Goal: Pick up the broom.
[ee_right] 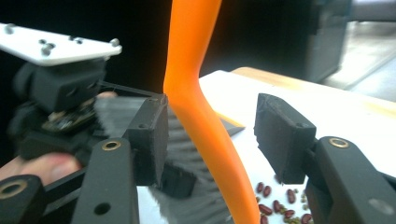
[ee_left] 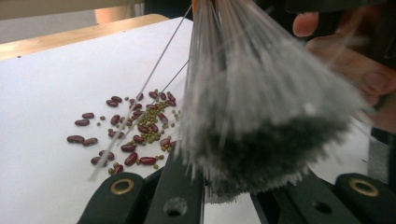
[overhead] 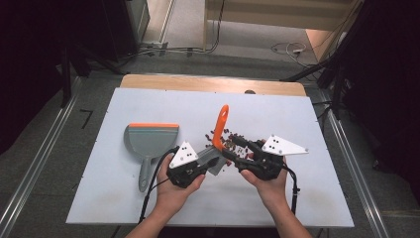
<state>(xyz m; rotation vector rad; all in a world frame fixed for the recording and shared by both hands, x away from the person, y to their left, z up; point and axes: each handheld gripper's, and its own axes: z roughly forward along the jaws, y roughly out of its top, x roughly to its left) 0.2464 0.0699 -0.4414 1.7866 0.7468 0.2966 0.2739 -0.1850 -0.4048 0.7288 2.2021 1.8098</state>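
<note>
With the left gripper clamped on the brush's bristles and the right gripper open around its orange handle, a slip could scatter the beans beside it, away from the dustpan.

This looks like a lab or recording rig, not a home. A white board lies on a wooden desk as a staged work surface, ringed by grey floor with metal rails at 9 and 3 o'clock. Dark stands and black drapes close in at 10 and 2 o'clock. Loose cables and a power strip lie on the floor toward 12 o'clock. Marker plates with dots ride on the hand-held tools, as in motion capture.
</note>
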